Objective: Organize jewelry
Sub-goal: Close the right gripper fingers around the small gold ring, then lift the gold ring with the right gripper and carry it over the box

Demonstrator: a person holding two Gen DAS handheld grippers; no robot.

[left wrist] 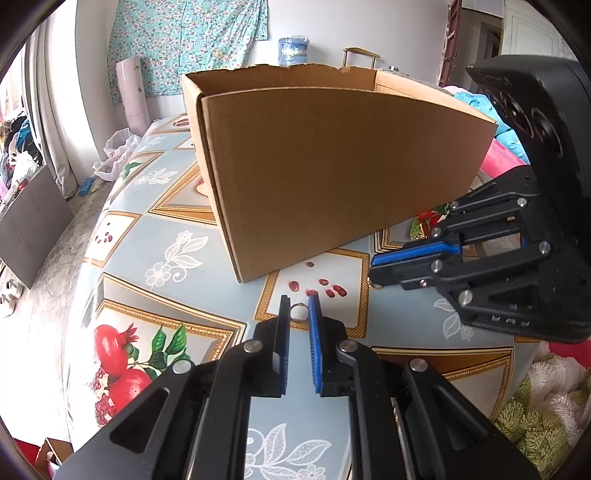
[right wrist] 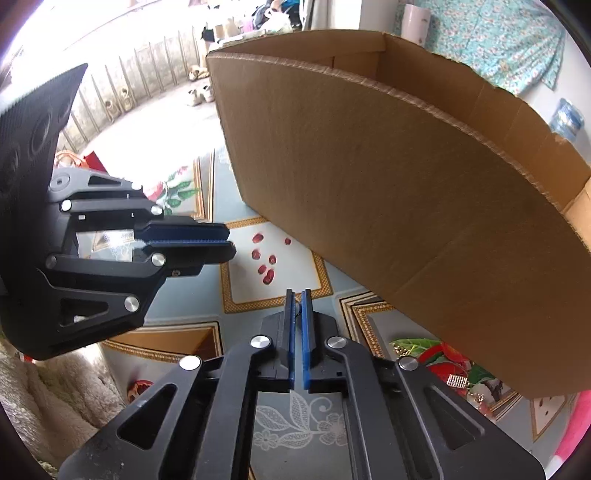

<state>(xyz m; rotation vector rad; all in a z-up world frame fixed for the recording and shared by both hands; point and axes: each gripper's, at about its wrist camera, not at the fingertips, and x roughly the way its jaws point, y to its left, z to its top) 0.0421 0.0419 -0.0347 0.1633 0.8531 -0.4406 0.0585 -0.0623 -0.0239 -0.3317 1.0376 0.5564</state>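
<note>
Nearest in the left wrist view, the left gripper (left wrist: 299, 308) pinches a small ring (left wrist: 298, 311) between its fingertips: a thin pale-metal band, seen as an open hoop with a slightly darker spot on top, held just above the tablecloth (left wrist: 177, 236) at the gold border of a printed panel. The jaws stand only as far apart as the ring is wide, its blue pad (left wrist: 314, 332) pressing one side. In the right wrist view the right gripper (right wrist: 297, 298) has its blue pads (right wrist: 306, 332) drawn nearly together; something tiny sits between the tips, too small to make out. By its right side, near the foot of the box, a small gold-toned piece of jewelry (right wrist: 457, 380) with a ribbed rectangular plate lies on the cloth. The cloth is pale blue with white lace flowers, gold frames and red pomegranates. Just past the tips a handful of printed red seeds (left wrist: 325, 288) shows. Beyond stands an open brown cardboard box (left wrist: 332, 166) with rough-torn top edges and plain walls; no writing or label can be read anywhere. Farther back hang a floral curtain (left wrist: 192, 33) and a blue water bottle (left wrist: 293, 50).
</note>
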